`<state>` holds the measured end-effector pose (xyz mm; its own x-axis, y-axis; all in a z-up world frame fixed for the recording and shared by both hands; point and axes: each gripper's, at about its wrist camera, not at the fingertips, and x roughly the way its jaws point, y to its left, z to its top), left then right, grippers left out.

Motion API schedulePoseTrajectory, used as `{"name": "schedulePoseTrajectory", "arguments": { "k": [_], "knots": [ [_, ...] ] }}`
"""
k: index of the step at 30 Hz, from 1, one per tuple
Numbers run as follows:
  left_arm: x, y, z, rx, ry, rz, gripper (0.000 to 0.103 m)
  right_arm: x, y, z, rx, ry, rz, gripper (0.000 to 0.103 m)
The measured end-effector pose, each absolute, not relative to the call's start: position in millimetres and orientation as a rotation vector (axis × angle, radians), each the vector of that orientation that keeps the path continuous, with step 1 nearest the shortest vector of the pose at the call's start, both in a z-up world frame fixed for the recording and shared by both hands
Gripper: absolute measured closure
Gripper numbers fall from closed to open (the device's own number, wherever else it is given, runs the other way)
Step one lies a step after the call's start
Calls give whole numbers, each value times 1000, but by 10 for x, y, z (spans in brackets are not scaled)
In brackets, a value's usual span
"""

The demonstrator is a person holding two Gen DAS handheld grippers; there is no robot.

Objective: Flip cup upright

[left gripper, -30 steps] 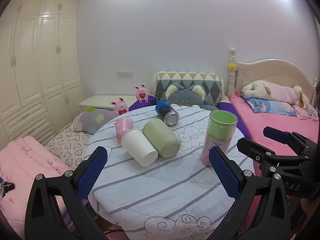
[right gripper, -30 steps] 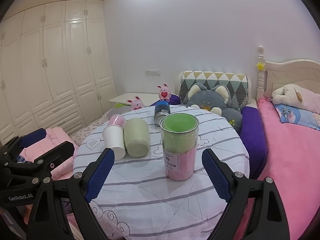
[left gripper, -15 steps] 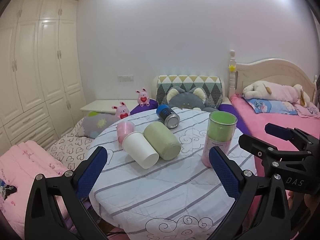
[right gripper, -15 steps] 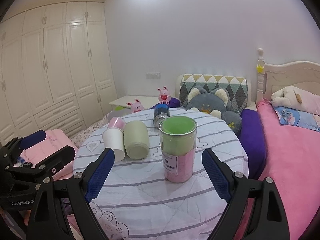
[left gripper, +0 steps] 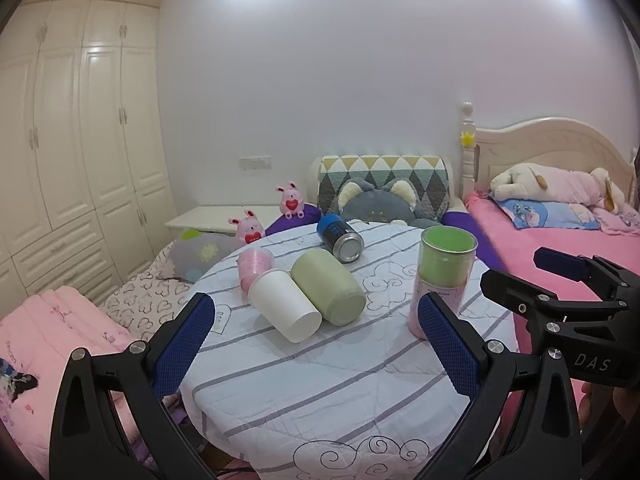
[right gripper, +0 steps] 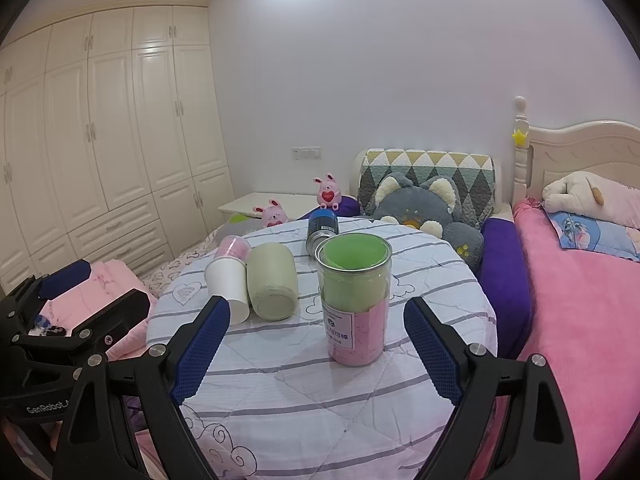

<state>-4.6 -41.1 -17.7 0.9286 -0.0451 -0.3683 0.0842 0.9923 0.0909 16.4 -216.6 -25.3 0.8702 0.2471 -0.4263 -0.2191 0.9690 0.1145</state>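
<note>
Three cups lie on their sides on the round table (left gripper: 320,380): a white paper cup (left gripper: 284,310) (right gripper: 227,286), a pale green cup (left gripper: 328,287) (right gripper: 272,280) touching it, and a pink cup (left gripper: 254,265) (right gripper: 233,247) behind. My left gripper (left gripper: 316,340) is open and empty, above the table's near side, short of the cups. My right gripper (right gripper: 316,350) is open and empty, in front of the upright clear jar (right gripper: 355,298). Each gripper shows in the other's view, the right one (left gripper: 560,276) and the left one (right gripper: 76,292).
A blue can (left gripper: 340,234) lies on its side at the table's back. The clear jar (left gripper: 444,280) with green and pink filling stands upright at the right. A pink bed (left gripper: 560,248) is to the right, plush toys (left gripper: 374,204) behind, pink bedding (left gripper: 52,328) to the left.
Both views have tilted slightly upward and drawn back a little; the table objects sit lower in frame. Both grippers stay open. No object on the table moved.
</note>
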Motion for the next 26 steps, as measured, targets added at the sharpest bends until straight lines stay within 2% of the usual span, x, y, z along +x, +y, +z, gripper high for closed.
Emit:
{"name": "schedulePoseTrajectory", "arguments": {
  "k": [26],
  "knots": [
    [86,-439,-231,119,403,-65,0,279,-2144,-303,81,465,247,13]
  ]
}}
